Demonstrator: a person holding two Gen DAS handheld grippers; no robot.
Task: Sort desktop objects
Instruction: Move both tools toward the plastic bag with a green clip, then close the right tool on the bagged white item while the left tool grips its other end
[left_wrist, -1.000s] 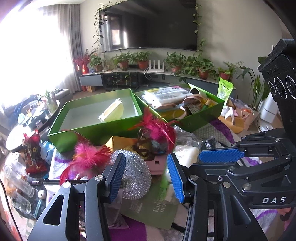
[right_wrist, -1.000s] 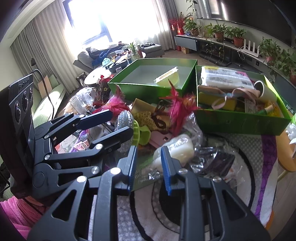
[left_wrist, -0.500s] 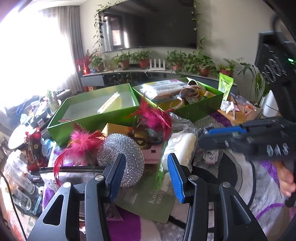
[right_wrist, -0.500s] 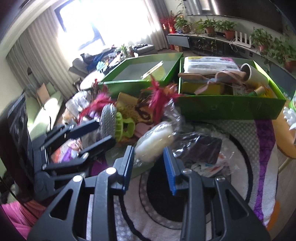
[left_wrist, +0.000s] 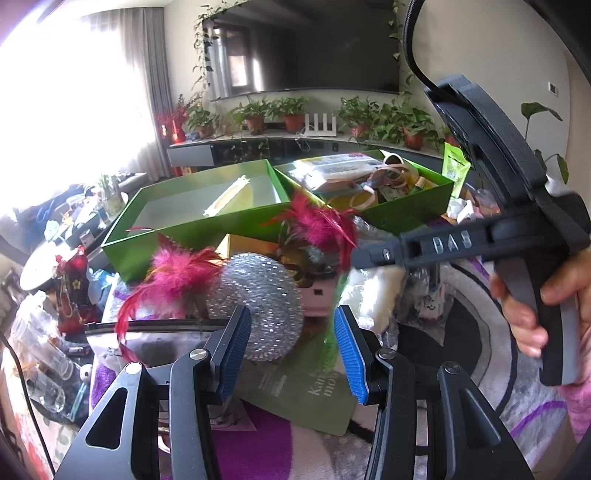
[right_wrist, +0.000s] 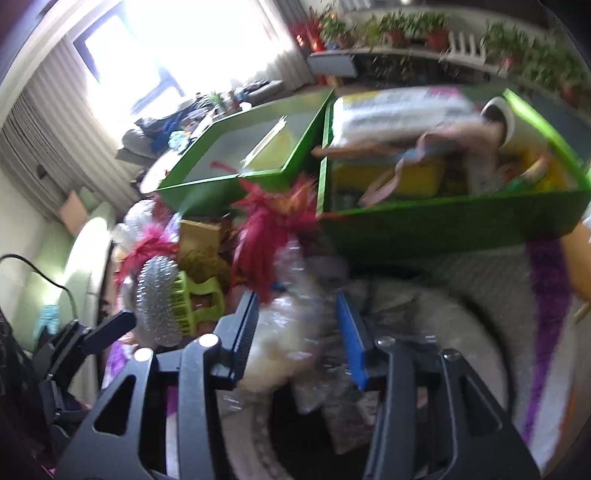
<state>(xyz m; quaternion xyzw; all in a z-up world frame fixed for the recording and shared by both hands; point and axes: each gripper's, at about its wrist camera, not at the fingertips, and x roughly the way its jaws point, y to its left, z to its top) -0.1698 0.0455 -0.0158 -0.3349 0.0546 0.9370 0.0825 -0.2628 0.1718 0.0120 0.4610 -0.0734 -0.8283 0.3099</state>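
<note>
The left gripper (left_wrist: 291, 350) waits low in the picture, jaws partly open and empty, before the shiny silver ball (left_wrist: 258, 302). In the middle, the right gripper (right_wrist: 295, 339) has dropped closer, and its jaws have just been opening around the white lump in crinkly clear wrap (right_wrist: 284, 332), probably to grab it. Two green boxes (right_wrist: 443, 225) sit above.

Green boxes (left_wrist: 192, 229), magenta feathers (left_wrist: 177, 277), silver sparkly ball (left_wrist: 266, 302), blue-padded black tongs (left_wrist: 291, 347), purple-patterned rug (left_wrist: 491, 387)
</note>
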